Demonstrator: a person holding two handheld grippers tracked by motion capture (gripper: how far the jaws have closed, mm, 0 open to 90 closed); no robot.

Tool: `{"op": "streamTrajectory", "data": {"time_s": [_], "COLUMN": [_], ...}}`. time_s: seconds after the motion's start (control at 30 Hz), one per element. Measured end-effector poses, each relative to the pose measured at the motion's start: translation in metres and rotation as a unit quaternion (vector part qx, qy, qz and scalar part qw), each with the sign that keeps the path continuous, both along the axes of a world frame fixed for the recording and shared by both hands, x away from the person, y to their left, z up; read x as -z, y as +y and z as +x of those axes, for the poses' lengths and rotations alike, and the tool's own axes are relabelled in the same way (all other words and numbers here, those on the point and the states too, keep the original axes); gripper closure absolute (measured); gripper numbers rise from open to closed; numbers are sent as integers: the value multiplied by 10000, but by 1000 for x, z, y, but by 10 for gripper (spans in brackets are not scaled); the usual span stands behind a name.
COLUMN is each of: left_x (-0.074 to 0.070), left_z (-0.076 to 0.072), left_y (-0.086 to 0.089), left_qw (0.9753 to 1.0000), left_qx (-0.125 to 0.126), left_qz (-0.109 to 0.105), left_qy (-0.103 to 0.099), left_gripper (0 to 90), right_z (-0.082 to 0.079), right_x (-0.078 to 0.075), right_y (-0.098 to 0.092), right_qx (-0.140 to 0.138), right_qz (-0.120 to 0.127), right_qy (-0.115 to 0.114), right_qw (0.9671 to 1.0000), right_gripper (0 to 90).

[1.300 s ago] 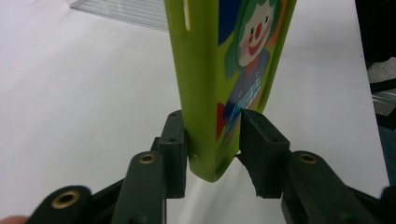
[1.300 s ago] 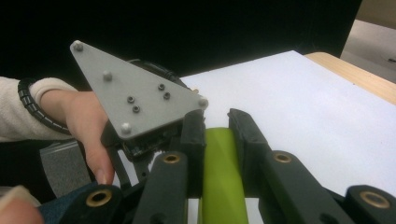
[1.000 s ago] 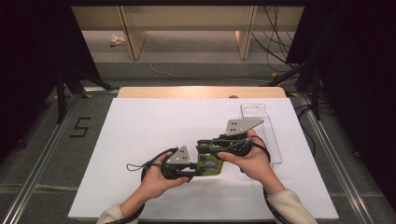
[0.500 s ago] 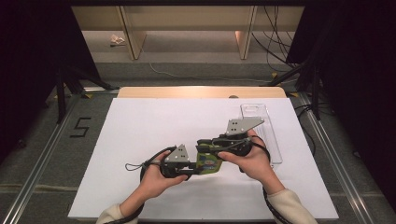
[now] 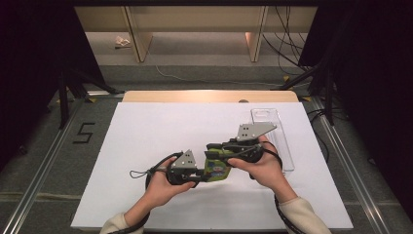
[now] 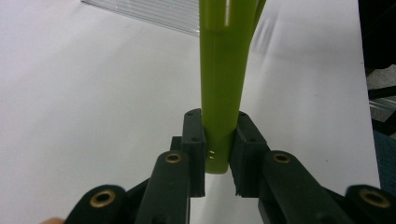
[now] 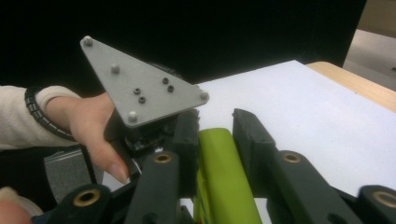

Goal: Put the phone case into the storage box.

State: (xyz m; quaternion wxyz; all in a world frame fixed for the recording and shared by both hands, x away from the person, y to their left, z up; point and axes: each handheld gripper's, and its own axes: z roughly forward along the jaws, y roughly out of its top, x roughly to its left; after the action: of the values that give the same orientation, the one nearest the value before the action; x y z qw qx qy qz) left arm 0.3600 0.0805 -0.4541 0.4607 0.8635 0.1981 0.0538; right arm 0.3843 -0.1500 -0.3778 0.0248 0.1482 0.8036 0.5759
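I hold a green case [image 5: 217, 167] between both grippers, above the white table [image 5: 146, 136], nearer its front edge than its back and a little right of the middle. The case is smooth, glossy plastic, lime green along its narrow rounded edge, with a coloured print on its flat face in the high view.

My left gripper [image 6: 218, 156] is clamped on one end of it: in the left gripper view the two matte black jaws press flat against both sides of the slim green edge, which rises straight up between them. The jaws are blocky, with brass-ringed pivots on the links.

My right gripper [image 7: 215, 128] sits at the other end. Its left jaw touches the green edge; a gap shows between the case and the right jaw, so these jaws stand apart around it, not squeezed shut. In that view the left gripper's grey three-cornered plate, flat metal with small screws, stands just beyond, with my left hand [image 7: 91, 121] behind it.

A clear ribbed plastic tray [image 5: 275, 134] lies by the table's right edge, just beside my right hand [image 5: 260, 165].
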Motion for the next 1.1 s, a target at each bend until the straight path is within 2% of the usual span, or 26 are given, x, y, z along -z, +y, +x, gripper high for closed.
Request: {"op": "streamTrajectory", "data": {"time_s": [0.13,0.37,0.63,0.9,1.1], "left_x": [-2,-2,-4,-5,-5], "left_z": [0,-1,-1,0,1], "left_y": [1,0,1,3,5], "left_qw": [10000,10000,9999,9995,9989], "left_qx": [-33,-92,-170,-329,-469], "left_qz": [-1,10,3,-17,-11], "left_qy": [-9,-23,-34,-25,-22], "left_gripper": [778,779,779,779,778], "right_z": [0,2,3,4,5], "right_x": [0,3,6,9,11], "right_y": [0,0,1,-1,-1], "right_qx": [91,448,723,949,1031], "right_qz": [31,17,123,263,214], "right_qy": [-52,-293,-387,-384,-401], "right_qw": [9999,9986,9966,9944,9936], "right_gripper": [638,385,198,150,94]}}
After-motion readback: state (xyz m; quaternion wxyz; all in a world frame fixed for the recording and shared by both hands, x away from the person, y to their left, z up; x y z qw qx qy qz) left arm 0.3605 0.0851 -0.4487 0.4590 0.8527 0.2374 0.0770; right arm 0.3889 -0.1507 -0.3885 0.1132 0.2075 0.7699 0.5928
